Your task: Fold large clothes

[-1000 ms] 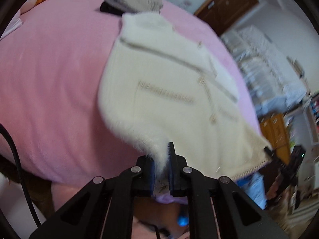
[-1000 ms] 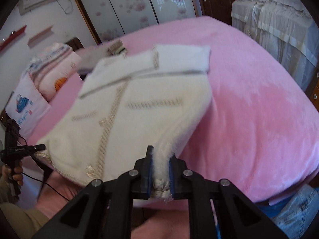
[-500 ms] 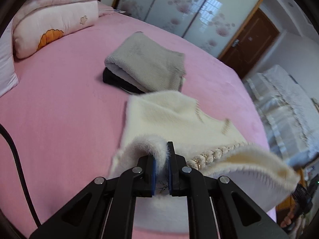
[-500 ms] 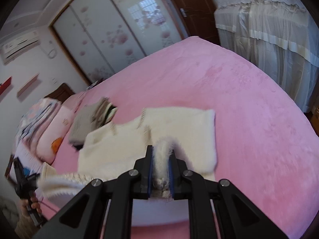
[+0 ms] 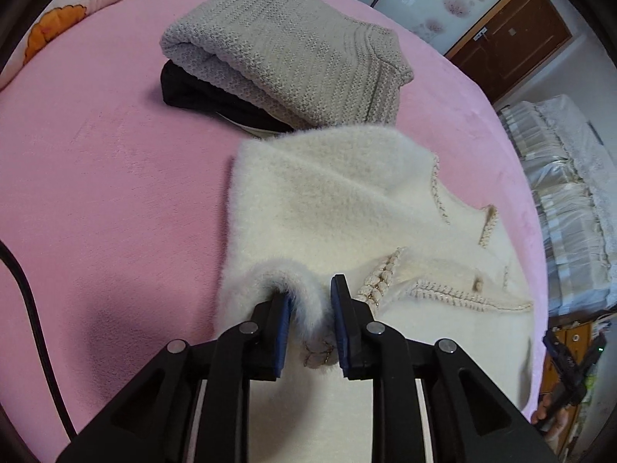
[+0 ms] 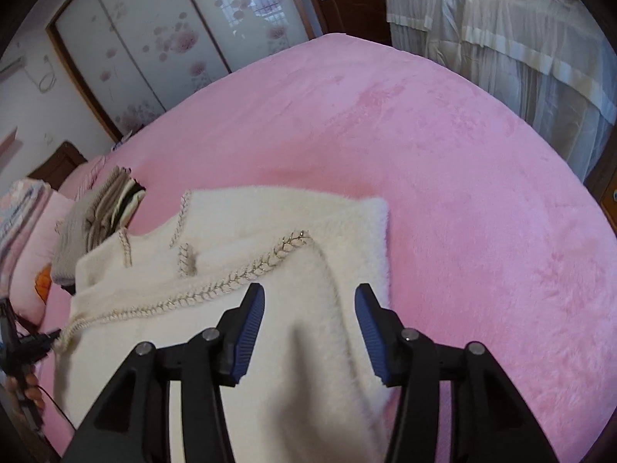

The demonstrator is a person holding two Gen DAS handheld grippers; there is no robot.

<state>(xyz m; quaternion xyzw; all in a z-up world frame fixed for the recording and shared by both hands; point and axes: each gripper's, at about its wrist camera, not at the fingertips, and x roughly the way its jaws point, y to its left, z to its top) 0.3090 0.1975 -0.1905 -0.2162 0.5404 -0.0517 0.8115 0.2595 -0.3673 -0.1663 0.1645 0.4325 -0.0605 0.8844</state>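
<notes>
A fluffy cream cardigan [image 5: 327, 200] with braided trim lies on the pink bed [image 5: 96, 193], its lower half folded over toward the collar. My left gripper [image 5: 310, 289] hovers at the folded edge. Its jaws are opening, and a furry fold of hem still sits loosely between the pads. In the right wrist view the cardigan [image 6: 270, 223] spreads under my right gripper [image 6: 310, 289]. Those jaws are opening wide, with nothing pinched and the fabric lying flat beneath them.
A folded grey sweater [image 5: 285, 46] rests on a black garment [image 5: 193, 92] just beyond the cardigan's collar. A pillow [image 5: 58, 19] lies at the far left. A black cable [image 5: 34, 308] trails on the left. The pink bed [image 6: 424, 154] stretches right toward lace-covered furniture [image 6: 501, 58].
Both grippers carried the cardigan's hem forward across the bed, folding it over the upper half. Both jaws have parted; the right has let go of the hem.
</notes>
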